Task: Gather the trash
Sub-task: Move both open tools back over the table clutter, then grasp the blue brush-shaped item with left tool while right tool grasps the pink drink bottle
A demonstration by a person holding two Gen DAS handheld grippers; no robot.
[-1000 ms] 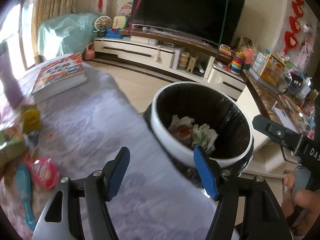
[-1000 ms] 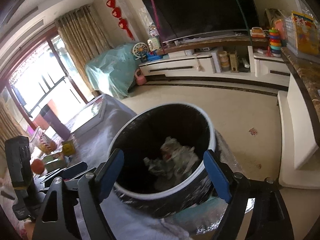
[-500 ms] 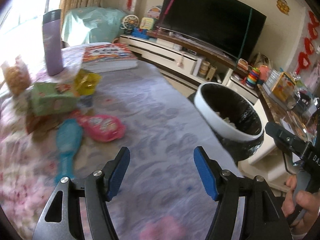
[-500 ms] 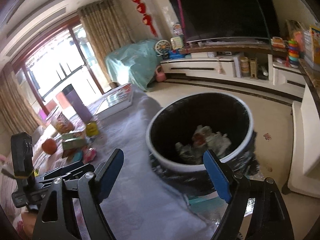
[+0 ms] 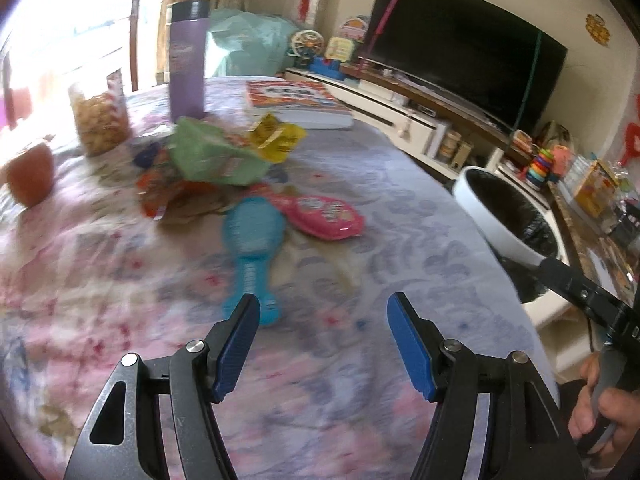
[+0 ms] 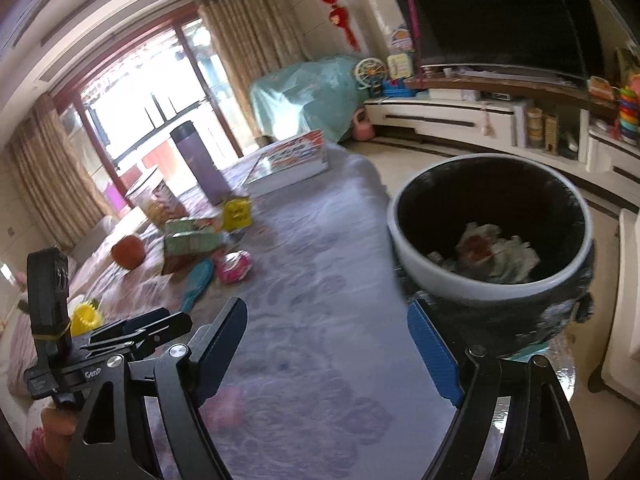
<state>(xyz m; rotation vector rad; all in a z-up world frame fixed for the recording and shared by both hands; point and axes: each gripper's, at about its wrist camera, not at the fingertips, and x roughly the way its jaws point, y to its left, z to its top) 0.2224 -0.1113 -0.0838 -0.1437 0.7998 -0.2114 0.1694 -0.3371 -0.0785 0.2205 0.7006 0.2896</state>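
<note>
A round bin [image 6: 492, 276] with a white rim and black liner stands by the table's right edge, crumpled paper [image 6: 492, 248] inside; it also shows in the left wrist view [image 5: 504, 216]. Trash lies on the table: a pink wrapper [image 5: 324, 216], a green packet [image 5: 212, 156], a yellow packet [image 5: 276, 136] and an orange-red wrapper [image 5: 160, 192]. My left gripper [image 5: 324, 320] is open and empty above the tablecloth, just right of the handle of a blue brush [image 5: 252, 248]. My right gripper [image 6: 328, 324] is open and empty, near the bin's left side.
A purple flask [image 5: 186, 60], a book [image 5: 296, 104], a snack jar [image 5: 100, 120] and an orange fruit [image 5: 30, 172] stand on the flowered tablecloth [image 5: 360, 380]. A yellow toy [image 6: 84, 318] lies near the left gripper's body. A TV and low cabinet are behind.
Both grippers have swung left, away from the bin and toward the clutter on the table. The bin has slid to the right in both views. Both stay open.
</note>
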